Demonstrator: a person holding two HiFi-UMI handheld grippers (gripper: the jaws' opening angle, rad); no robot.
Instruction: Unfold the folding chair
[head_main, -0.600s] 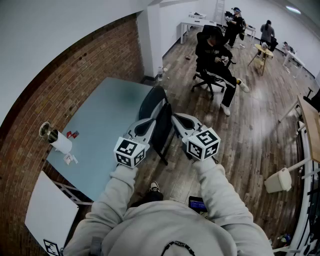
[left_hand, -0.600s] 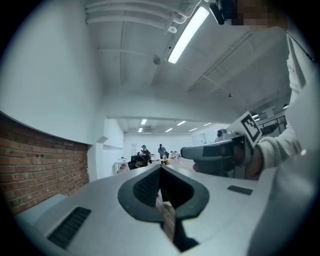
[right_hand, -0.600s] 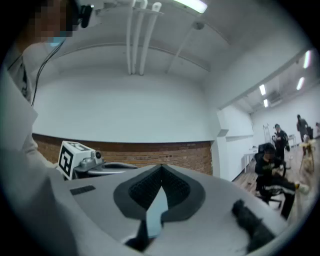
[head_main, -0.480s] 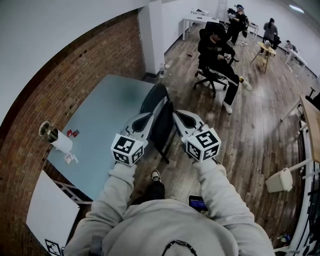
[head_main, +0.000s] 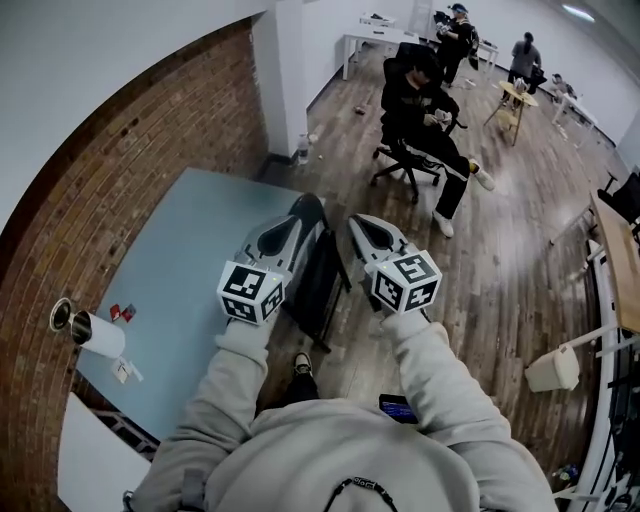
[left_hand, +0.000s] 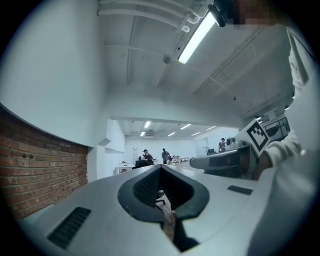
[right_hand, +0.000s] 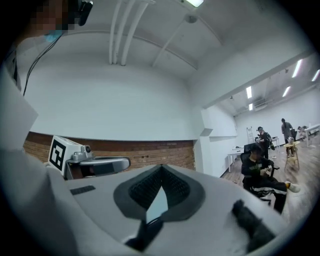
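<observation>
Seen from the head, a person in a grey sweatshirt holds the left gripper (head_main: 297, 226) and the right gripper (head_main: 357, 224) out in front, side by side. Between them stands the folding chair (head_main: 322, 272), black and folded flat, on the wooden floor (head_main: 500, 290) just beside the right edge of the pale blue table (head_main: 190, 260). The chair's long axis runs from its legs near the person's shoe (head_main: 298, 364) away from the person, to its rounded top edge next to the left gripper's tip. Whether either gripper touches the chair cannot be told. In the left gripper view the fingers (left_hand: 145, 187) are pressed together at the tips with nothing between them. The right gripper's fingers (right_hand: 177, 190) are likewise pressed together and empty.
</observation>
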